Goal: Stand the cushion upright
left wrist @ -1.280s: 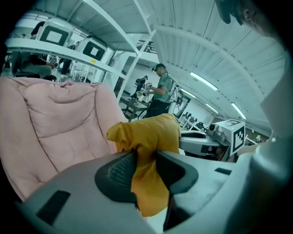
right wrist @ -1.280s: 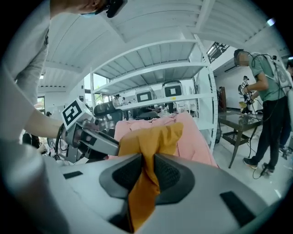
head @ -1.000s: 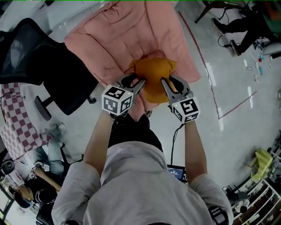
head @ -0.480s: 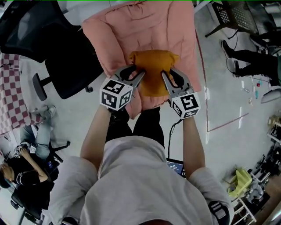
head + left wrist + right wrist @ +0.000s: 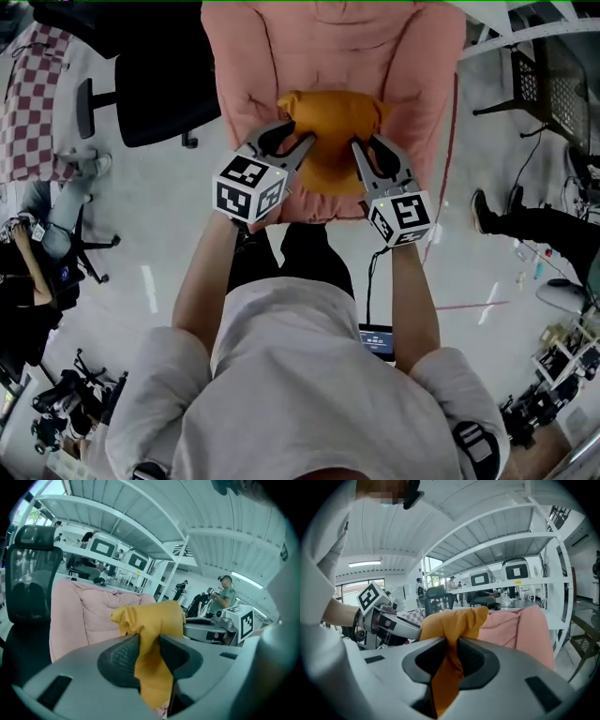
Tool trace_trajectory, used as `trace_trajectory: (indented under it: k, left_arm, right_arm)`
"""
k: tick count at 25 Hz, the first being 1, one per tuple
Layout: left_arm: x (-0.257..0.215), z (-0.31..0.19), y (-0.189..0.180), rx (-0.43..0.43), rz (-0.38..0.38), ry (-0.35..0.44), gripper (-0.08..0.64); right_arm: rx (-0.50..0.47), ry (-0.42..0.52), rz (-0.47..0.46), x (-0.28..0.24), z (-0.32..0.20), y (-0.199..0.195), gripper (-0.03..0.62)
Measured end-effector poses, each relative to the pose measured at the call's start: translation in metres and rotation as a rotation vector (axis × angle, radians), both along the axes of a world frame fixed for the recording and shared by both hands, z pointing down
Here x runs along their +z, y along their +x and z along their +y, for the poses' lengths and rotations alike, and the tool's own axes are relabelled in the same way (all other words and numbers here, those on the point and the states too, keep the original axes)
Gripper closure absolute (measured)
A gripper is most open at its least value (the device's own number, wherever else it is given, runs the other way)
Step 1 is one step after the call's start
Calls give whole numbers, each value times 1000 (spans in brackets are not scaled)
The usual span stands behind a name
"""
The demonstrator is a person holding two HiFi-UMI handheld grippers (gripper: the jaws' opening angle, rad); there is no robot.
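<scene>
An orange cushion (image 5: 330,141) hangs between my two grippers, in front of a pink padded chair (image 5: 281,47). My left gripper (image 5: 298,150) is shut on the cushion's left corner, its fabric (image 5: 152,639) pinched between the dark pads. My right gripper (image 5: 361,150) is shut on the right corner, where the cloth (image 5: 450,667) bunches between its jaws. In the left gripper view the cushion (image 5: 150,618) stands up before the pink chair (image 5: 84,616). The cushion (image 5: 452,620) fills the middle of the right gripper view, with the pink chair (image 5: 520,630) behind it.
A black office chair (image 5: 141,84) stands left of the pink chair. A checkered cloth (image 5: 33,103) lies at the far left. A seated person (image 5: 37,262) is on the left, and a person's legs (image 5: 530,225) are on the right. White shelving (image 5: 511,545) rises behind.
Both grippers have swung round with the cushion held between them. The pink chair, slanted at upper left before, now lies straight ahead.
</scene>
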State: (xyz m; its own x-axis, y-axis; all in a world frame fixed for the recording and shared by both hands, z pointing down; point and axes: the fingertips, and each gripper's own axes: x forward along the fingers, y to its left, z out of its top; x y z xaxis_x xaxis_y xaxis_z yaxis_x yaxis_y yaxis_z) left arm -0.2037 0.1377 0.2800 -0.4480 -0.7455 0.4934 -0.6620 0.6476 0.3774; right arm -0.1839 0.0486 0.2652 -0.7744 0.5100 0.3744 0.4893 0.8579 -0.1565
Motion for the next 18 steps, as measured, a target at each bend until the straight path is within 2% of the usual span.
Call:
trace_trajectory:
  k: [6,18]
  left_arm:
    - [7,-15,-9,-61,-24,0,414]
    - [30,-22,-39,-68,-64,-28,414]
  right_arm:
    - [-52,-4,-27,7,-16,-16,500]
    - [-86,-40,-62,36,-22,-48,500]
